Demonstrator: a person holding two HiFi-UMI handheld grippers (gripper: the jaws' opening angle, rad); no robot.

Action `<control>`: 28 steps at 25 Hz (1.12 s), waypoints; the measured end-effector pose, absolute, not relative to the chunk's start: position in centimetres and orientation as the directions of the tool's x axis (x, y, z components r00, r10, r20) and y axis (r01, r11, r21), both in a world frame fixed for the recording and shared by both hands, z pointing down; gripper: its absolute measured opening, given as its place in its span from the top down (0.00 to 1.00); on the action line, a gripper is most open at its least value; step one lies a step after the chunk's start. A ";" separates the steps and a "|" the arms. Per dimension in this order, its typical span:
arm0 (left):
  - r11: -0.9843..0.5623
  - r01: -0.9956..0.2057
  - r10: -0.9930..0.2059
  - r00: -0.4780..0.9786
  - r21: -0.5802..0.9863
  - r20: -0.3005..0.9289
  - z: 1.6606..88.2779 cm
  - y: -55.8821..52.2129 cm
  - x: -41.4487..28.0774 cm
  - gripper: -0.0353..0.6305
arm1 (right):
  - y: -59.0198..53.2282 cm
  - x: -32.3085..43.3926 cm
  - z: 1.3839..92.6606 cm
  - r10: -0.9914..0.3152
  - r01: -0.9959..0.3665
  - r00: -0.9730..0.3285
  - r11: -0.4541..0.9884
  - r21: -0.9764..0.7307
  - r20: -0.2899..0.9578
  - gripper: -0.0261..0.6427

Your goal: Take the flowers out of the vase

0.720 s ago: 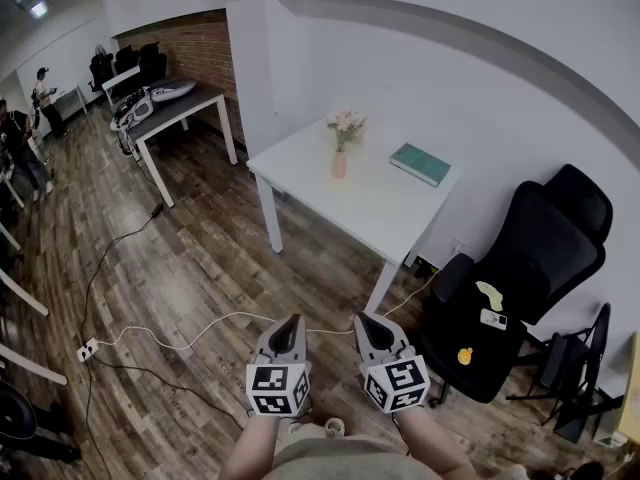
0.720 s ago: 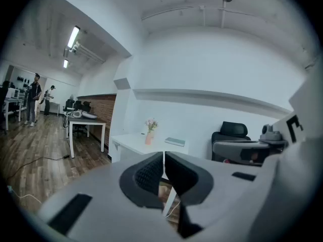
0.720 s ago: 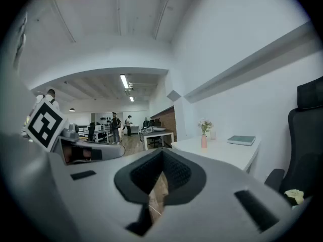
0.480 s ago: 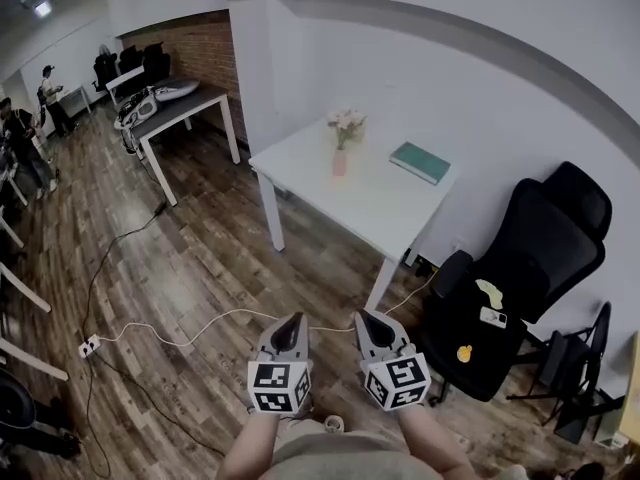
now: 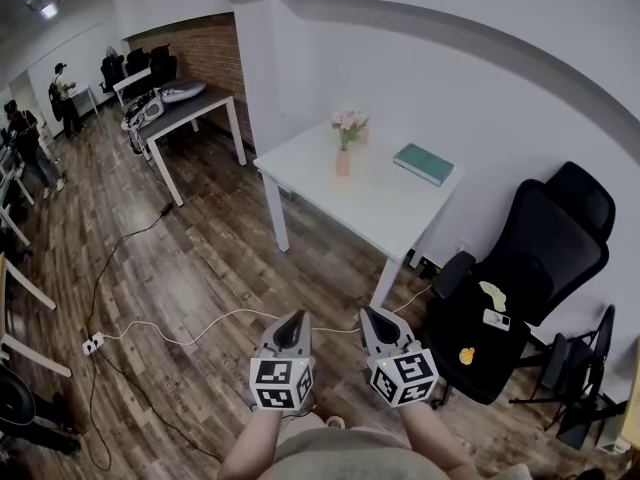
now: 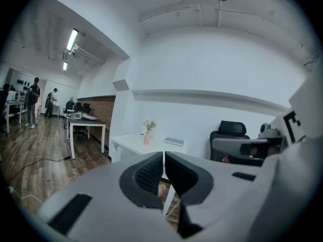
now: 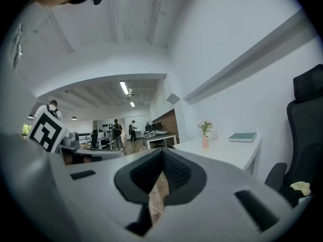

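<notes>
Pale pink flowers (image 5: 348, 121) are seen upright in a slim pink vase (image 5: 343, 163) on the white rectangular desk (image 5: 385, 208), straight ahead and well apart from both tongs. Left tongs (image 5: 291, 320) and right tongs (image 5: 372, 315) are fully closed with nothing gripped, side by side over the wooden floor (image 5: 200, 268). The stems' long axis is vertical. The right tongs are judged marginally nearer.

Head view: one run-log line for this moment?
left claw: shut, empty | right claw: shut, empty | flowers: in vase, untouched | vase: on white table, far from claws
</notes>
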State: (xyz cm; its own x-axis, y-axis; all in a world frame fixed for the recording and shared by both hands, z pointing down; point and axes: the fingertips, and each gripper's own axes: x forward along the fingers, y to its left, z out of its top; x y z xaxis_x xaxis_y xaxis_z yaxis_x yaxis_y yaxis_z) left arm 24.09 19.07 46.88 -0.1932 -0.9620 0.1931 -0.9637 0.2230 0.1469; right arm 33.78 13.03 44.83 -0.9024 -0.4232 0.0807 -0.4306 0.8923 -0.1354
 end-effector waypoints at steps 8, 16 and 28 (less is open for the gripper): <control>0.247 -0.958 -0.959 -0.220 0.144 0.181 46.7 18.1 23.5 0.93 | 12.0 33.4 44.8 -0.425 -0.432 -0.902 0.894 -0.118 0.082 0.96; 0.236 -0.961 -0.961 -0.208 0.144 0.185 46.7 16.7 22.9 0.92 | 10.5 32.9 45.3 -0.444 -0.453 -0.891 0.882 -0.125 0.097 0.96; 0.190 -0.972 -0.967 -0.160 0.141 0.199 48.1 12.1 16.9 0.79 | 5.7 26.6 46.8 -0.452 -0.465 -0.884 0.876 -0.125 0.119 0.88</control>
State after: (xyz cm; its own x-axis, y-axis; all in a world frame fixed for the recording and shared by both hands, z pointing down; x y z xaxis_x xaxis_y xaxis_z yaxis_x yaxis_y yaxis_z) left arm 16.89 12.06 48.12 -0.1600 -0.9669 0.1986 -0.9716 0.1898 0.1413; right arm 26.64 5.67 46.82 -0.8838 -0.4524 0.1191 -0.4653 0.8763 -0.1250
